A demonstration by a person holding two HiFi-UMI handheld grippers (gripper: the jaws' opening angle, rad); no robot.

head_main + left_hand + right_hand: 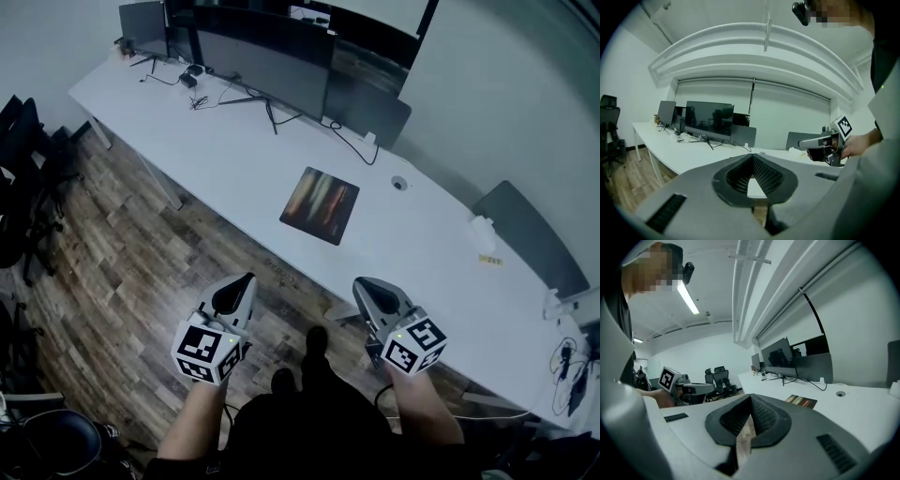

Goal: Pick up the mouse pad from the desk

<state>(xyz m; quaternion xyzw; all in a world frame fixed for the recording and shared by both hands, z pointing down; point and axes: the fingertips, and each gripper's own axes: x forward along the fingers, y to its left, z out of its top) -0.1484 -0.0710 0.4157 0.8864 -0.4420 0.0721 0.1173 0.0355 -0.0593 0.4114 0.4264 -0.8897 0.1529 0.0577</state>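
The mouse pad (320,204), dark with orange and red streaks, lies flat on the long white desk (234,159); in the right gripper view it (801,401) shows just beyond the jaws. Both grippers hover over the wooden floor, short of the desk's near edge. My left gripper (246,279) points toward the desk, its jaws together with nothing between them (753,157). My right gripper (362,281) is beside it, also shut and empty (751,397). The left gripper view does not show the pad.
Dark monitors (262,56) with trailing cables stand along the desk's far side. A round cable hole (400,184) and a small white object (483,234) sit to the right of the pad. Black office chairs (23,178) stand at the left on the wooden floor (122,244).
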